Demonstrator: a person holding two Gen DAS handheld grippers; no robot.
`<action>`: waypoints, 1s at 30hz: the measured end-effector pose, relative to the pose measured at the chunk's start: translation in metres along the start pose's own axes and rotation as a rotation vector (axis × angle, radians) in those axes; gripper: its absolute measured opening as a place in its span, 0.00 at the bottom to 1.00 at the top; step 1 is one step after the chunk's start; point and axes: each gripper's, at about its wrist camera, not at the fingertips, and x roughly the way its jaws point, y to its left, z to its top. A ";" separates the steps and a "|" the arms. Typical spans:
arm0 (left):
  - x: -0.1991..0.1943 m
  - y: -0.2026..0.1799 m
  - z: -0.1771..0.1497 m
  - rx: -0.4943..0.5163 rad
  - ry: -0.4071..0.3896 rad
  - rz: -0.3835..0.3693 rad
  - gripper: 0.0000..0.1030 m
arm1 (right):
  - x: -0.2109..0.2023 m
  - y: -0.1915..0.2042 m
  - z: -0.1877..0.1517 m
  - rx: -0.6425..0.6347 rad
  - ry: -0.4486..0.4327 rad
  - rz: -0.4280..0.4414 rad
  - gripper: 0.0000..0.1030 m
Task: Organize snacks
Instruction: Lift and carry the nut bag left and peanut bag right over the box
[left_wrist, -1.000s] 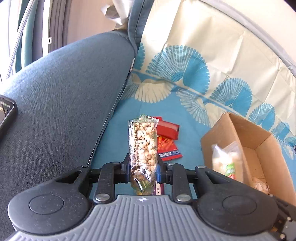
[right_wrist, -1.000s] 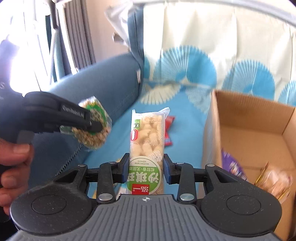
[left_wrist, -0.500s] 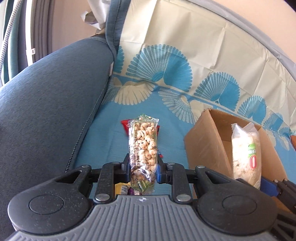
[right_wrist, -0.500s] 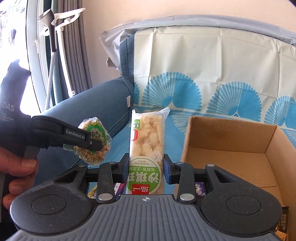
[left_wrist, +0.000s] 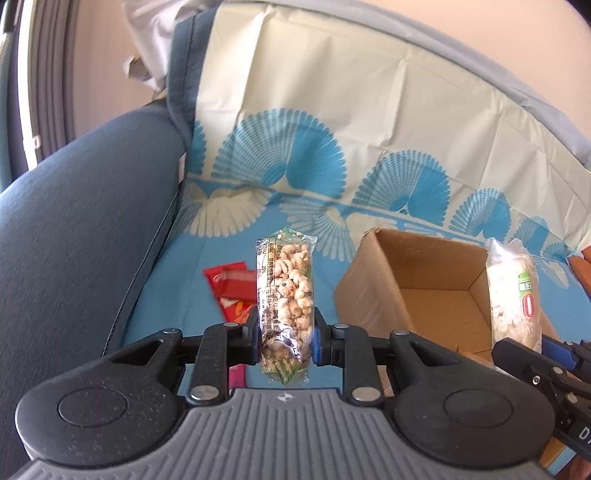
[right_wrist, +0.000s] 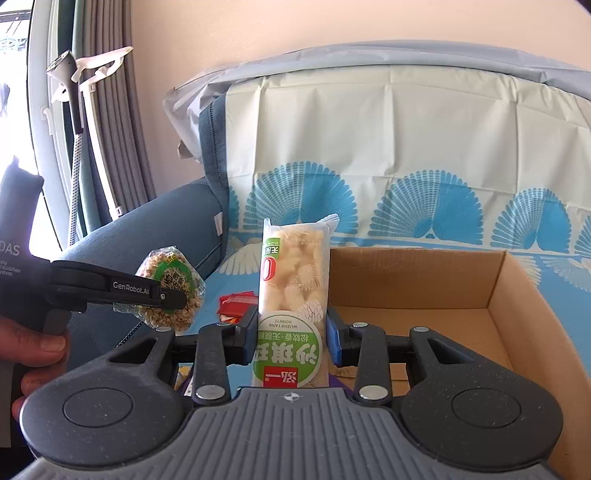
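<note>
My left gripper (left_wrist: 285, 332) is clamped on a clear puffed-grain snack pack (left_wrist: 286, 295), held upright above the blue sofa cover (left_wrist: 184, 295); my right gripper (right_wrist: 291, 336) grips a green-labelled rice-puff packet (right_wrist: 293, 295) in the same way. Both hover beside the open cardboard box (right_wrist: 417, 280); red packets (left_wrist: 231, 286) lie on the cover.

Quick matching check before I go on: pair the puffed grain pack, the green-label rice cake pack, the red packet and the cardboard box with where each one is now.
1. puffed grain pack
2. green-label rice cake pack
3. red packet
4. cardboard box

A. lying on the blue cloth
B. in the right gripper
C. standing open on the cloth
D. in the left gripper

Pairs: 1-D, 2-B, 3-A, 4-C
</note>
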 end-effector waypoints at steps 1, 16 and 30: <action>-0.002 -0.004 0.000 0.009 -0.013 -0.010 0.26 | -0.002 -0.003 0.000 0.003 -0.002 -0.006 0.37; -0.015 -0.068 0.004 0.093 -0.164 -0.176 0.26 | -0.013 -0.033 0.002 0.044 -0.034 -0.083 0.37; -0.011 -0.121 -0.006 0.154 -0.176 -0.317 0.26 | -0.018 -0.066 0.000 0.105 -0.052 -0.246 0.37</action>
